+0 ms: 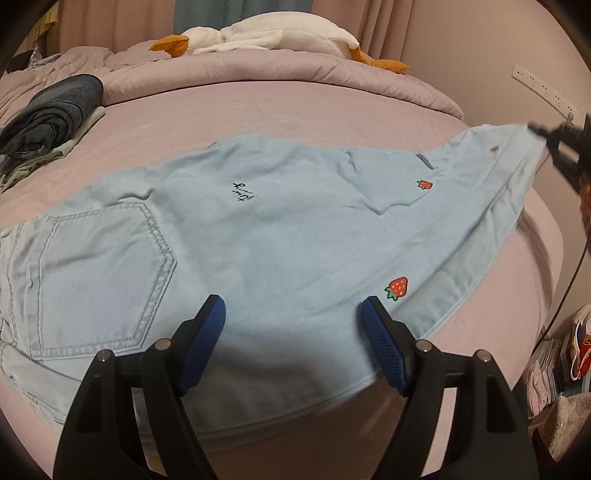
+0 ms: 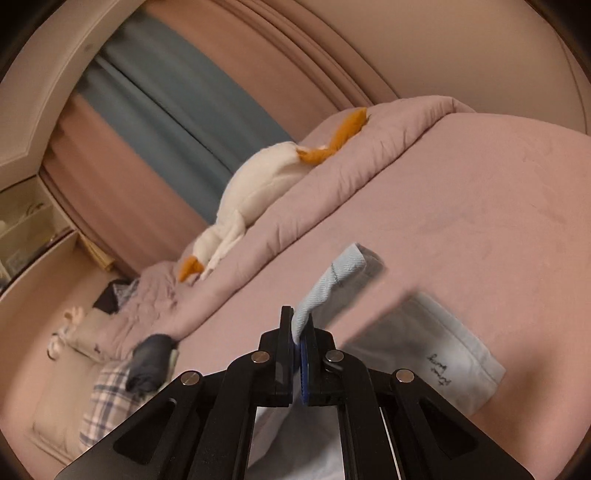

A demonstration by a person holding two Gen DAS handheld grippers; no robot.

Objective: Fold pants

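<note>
Light blue pants (image 1: 258, 236) with strawberry patches lie spread on the pink bed (image 1: 280, 107), back pocket at the left, legs running to the right. My left gripper (image 1: 293, 306) is open, hovering over the near edge of the pants, holding nothing. My right gripper (image 1: 554, 144) shows at the far right in the left wrist view, at the leg end. In the right wrist view it (image 2: 298, 325) is shut on the pants' hem (image 2: 332, 284), which is lifted off the bed.
A white plush goose (image 1: 266, 33) lies on the rolled duvet at the back. Folded dark clothes (image 1: 51, 110) sit at the back left. Clutter (image 1: 561, 362) lies on the floor beyond the bed's right edge. A wall socket strip (image 1: 543, 88) is at the right.
</note>
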